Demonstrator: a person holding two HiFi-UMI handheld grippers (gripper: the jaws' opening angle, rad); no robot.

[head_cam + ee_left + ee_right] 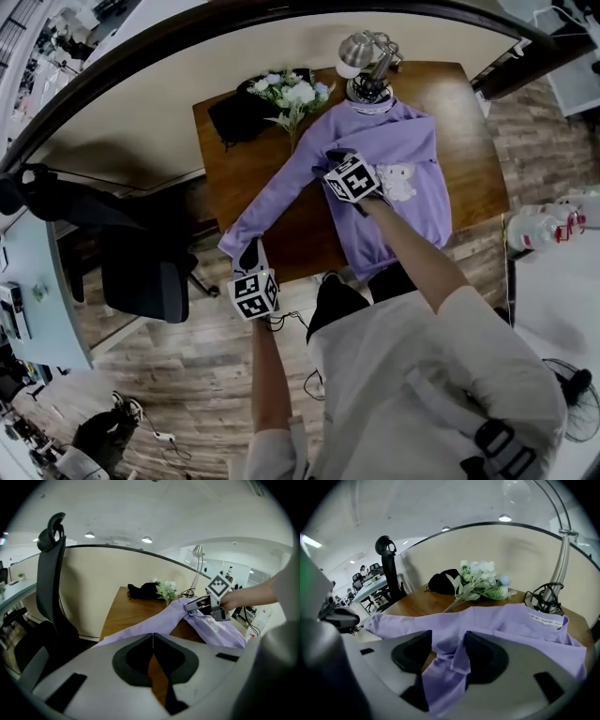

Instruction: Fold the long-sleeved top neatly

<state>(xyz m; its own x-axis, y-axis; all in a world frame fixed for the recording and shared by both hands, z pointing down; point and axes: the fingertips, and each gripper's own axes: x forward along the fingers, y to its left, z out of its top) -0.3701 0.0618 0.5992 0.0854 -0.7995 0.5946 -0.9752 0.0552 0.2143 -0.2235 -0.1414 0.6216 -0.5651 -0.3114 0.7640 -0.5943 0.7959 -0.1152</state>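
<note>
Head view: a lilac long-sleeved top point(412, 159) lies on a wooden table point(469, 103), one sleeve point(281, 202) stretched past the edge; left gripper view: the left gripper point(153, 637) pinches that sleeve's end tight; right gripper view: the right gripper point(449, 644) gapes wide around a loose fold

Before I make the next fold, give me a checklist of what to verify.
1. Left gripper shut: ok.
2. Sleeve actually pinched in it: cannot tell.
3. Sleeve stretched out straight over the table: ok.
4. Right gripper gripping the top: not ok, its jaws stand apart with a loose fold between them.
5. Flowers clear of the sleeve: cannot tell, they lie close beside it.
</note>
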